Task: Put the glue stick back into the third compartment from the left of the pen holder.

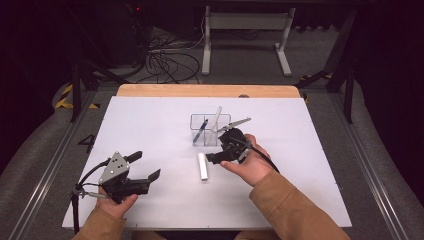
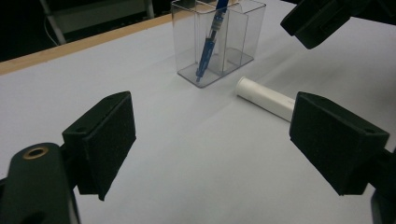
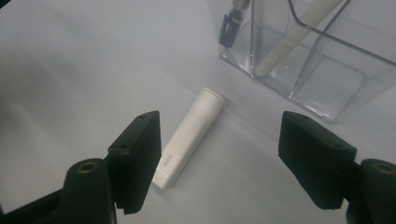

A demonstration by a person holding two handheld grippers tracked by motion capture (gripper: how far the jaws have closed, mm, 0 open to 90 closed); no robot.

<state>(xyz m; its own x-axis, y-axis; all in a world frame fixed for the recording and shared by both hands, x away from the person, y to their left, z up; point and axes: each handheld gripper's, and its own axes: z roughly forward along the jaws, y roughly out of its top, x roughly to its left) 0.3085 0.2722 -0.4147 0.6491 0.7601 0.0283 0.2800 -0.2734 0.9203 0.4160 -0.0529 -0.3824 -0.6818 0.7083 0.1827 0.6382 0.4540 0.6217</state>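
You get a brightly lit white table [image 1: 150, 130] from overhead, while the surrounding floor falls dark. Shadows stay soft. In both gripper views the near pads [image 2: 105, 140] look slightly blurred, and corners darken.

Left and front of white surface [image 1: 150, 120]: bare, open passage | centre: clear divided holder [image 1: 210, 129] standing (blue pen [image 1: 201, 131] and white stick [image 1: 216, 119] rising above its rim) | white tube [image 1: 202, 166] lying flat just in front of it | right tool [image 1: 216, 157] wide open, low beside the tube | left tool [image 1: 145, 172] wide open, nothing between its jaws.
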